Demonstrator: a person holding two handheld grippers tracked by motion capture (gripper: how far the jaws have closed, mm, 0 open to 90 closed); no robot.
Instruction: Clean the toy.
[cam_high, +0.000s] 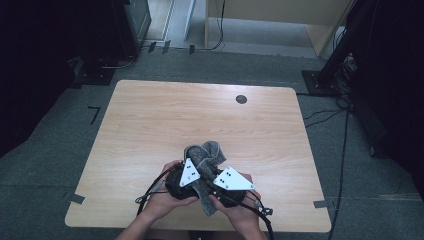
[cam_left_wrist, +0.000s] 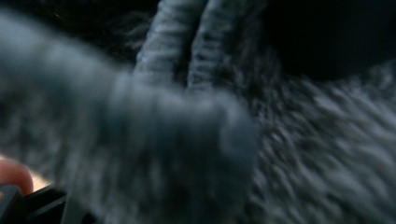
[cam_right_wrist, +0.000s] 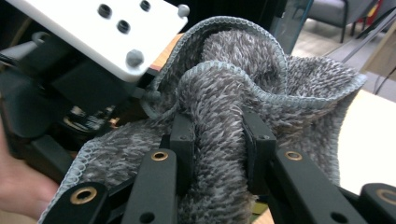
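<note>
High view: a person's two hands meet at the near edge of a light wooden counter (cam_high: 150, 120), each carrying a gripper topped by a grey three-cornered plate. The left gripper (cam_high: 192, 170) and the right gripper (cam_high: 216, 186) sit just beside each other, and a grey fluffy towel (cam_high: 205, 155) is bunched between and around them, one part rising above the plates toward the middle of the counter, another part hanging down between the hands. A small dark round disc (cam_high: 241, 99) lies well apart on the far side of the counter. Black cables trail from both grippers toward the near edge.

Right gripper view: the right gripper (cam_right_wrist: 218, 142) pinches a thick rolled fold of the towel (cam_right_wrist: 224, 79) between its two black pads, the pile bulging above and below the grip. The towel's stitched hem curls in loops over the fold. The left gripper's white plate and dark body stand close at the upper left, touching the cloth.

Left gripper view: blurred grey towel (cam_left_wrist: 299, 140) presses right up to the lens, with two ribbed hem edges (cam_left_wrist: 180, 42) running upward side by side. The left gripper's jaws are hidden behind the cloth; they are pressed nearly together, and what they pinch I cannot tell for certain, though the towel wraps all around them.
</note>
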